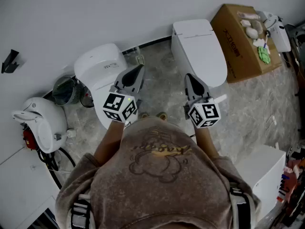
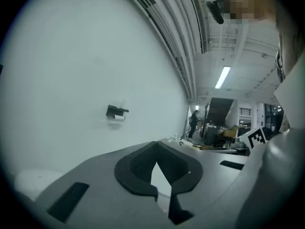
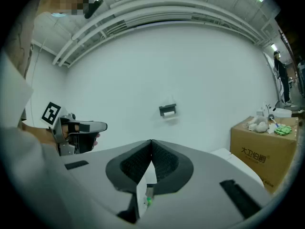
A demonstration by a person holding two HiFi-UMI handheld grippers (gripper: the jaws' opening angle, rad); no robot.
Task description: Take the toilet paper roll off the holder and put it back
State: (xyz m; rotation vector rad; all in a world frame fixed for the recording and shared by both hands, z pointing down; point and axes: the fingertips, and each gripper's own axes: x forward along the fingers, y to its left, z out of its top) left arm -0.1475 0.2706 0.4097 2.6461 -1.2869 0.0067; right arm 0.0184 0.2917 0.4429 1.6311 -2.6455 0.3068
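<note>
Left gripper and right gripper closed, empty, well apart from wall holder; toilet paper roll on it, task seemingly unstarted.

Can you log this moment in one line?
left gripper: shut, empty | right gripper: shut, empty | toilet paper roll: on wall holder | contact: none

My left tongs and right tongs are matt grey plastic with rough black pads. Ahead of the right tongs the toilet looks glossy white. Between the tongs the floor is mottled stone. To the right, the box is matt brown cardboard.
</note>
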